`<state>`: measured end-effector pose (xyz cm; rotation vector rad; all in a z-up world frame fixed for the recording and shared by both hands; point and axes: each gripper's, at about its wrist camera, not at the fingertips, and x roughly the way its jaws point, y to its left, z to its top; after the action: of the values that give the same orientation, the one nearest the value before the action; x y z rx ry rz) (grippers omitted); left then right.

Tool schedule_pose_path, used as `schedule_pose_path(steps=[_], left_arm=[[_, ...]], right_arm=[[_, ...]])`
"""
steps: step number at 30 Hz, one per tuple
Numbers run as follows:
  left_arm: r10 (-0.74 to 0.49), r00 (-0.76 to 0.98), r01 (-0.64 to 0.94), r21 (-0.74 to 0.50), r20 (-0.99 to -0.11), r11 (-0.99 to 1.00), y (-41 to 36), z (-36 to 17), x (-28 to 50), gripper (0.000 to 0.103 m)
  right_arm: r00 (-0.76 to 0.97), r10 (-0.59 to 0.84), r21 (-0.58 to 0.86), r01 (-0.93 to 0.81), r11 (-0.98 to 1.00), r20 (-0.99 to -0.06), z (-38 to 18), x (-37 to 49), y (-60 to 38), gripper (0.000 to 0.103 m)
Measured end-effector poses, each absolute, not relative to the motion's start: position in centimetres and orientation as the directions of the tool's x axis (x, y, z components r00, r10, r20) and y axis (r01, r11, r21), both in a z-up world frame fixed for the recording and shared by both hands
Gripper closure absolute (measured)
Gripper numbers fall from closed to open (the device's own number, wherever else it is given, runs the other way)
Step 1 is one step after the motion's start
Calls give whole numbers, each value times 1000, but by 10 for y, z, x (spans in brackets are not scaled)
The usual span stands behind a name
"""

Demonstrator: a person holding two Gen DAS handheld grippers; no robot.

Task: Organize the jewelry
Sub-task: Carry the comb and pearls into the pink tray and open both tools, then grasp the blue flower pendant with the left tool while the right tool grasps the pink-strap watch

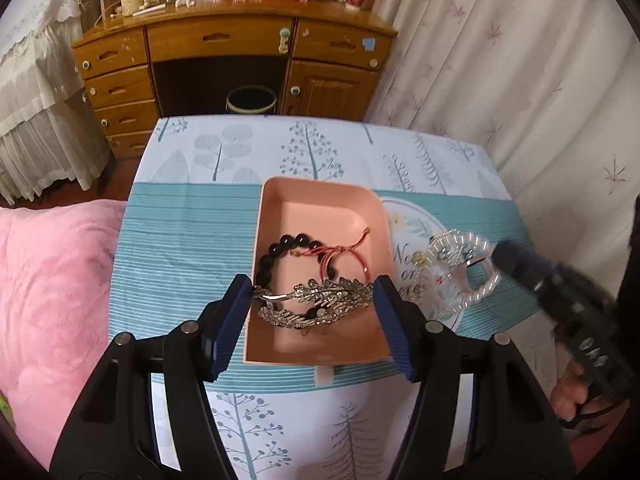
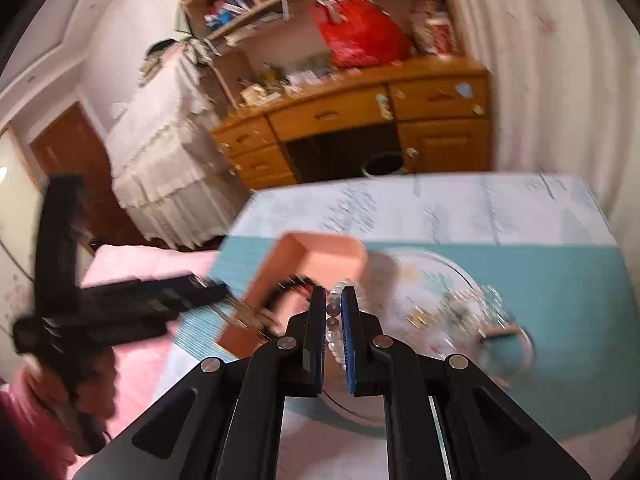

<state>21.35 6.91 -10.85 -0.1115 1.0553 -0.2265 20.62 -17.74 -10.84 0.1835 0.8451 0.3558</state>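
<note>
Jewelry: silver leaf piece (image 1: 316,300) spans wide-open left tongs (image 1: 314,294) above pink tray (image 1: 320,196); right tongs (image 2: 334,304) nearly closed on clear bead bracelet (image 2: 334,330) (blurry).

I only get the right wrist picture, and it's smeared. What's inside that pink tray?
Observer: A black bead bracelet and a red cord bracelet lie in the pink tray.
Operator: Anything shiny in there?
Observer: Yes, a silver leafy piece at the near end, lying over the black beads.
Operator: Where's the other claw?
Observer: The left claw is spread wide at the tray's near end, with the leafy piece spanning its fingers. I cannot tell if it is gripped.
</note>
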Motion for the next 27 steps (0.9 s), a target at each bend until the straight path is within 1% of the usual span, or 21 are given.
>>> schedule_pose_path(steps=[2, 4, 6, 8, 9, 10, 13, 17, 23, 25, 26, 27], left_arm=[[-215, 460, 121, -179, -861, 976, 71, -114, 216, 43], [-187, 461, 114, -152, -867, 982, 72, -117, 217, 45], [-178, 454, 111, -143, -873, 984, 73, -120, 220, 45], [-161, 435, 97, -131, -886, 987, 75, -125, 223, 44], [-156, 427, 91, -130, -891, 987, 77, -127, 225, 44], [-155, 419, 85, -132, -894, 988, 78, -128, 226, 44], [-159, 406, 75, -141, -900, 987, 82, -133, 228, 42], [-157, 399, 75, -138, -904, 988, 83, -136, 227, 40], [-152, 374, 72, -135, -915, 988, 80, -142, 226, 39], [-144, 368, 73, -126, -919, 989, 77, -144, 226, 39], [-136, 365, 72, -118, -921, 990, 75, -145, 225, 39], [-126, 362, 72, -107, -924, 992, 73, -146, 224, 38]], right_arm=[[616, 399, 303, -260, 917, -679, -100, 210, -166, 95], [617, 416, 308, -279, 909, -668, -94, 212, -154, 95], [601, 428, 314, -290, 904, -675, -96, 217, -142, 95], [559, 413, 313, -270, 911, -719, -106, 224, -130, 88], [548, 396, 310, -247, 918, -737, -111, 226, -127, 77], [543, 392, 314, -234, 920, -743, -116, 228, -126, 73], [544, 406, 343, -219, 914, -734, -122, 228, -125, 72], [550, 392, 336, -204, 919, -737, -126, 227, -126, 70], [545, 378, 348, -163, 923, -748, -136, 224, -144, 63], [545, 365, 340, -151, 928, -755, -139, 221, -147, 50], [546, 359, 335, -148, 931, -757, -140, 220, -148, 47], [547, 351, 327, -145, 934, -760, -142, 219, -150, 41]])
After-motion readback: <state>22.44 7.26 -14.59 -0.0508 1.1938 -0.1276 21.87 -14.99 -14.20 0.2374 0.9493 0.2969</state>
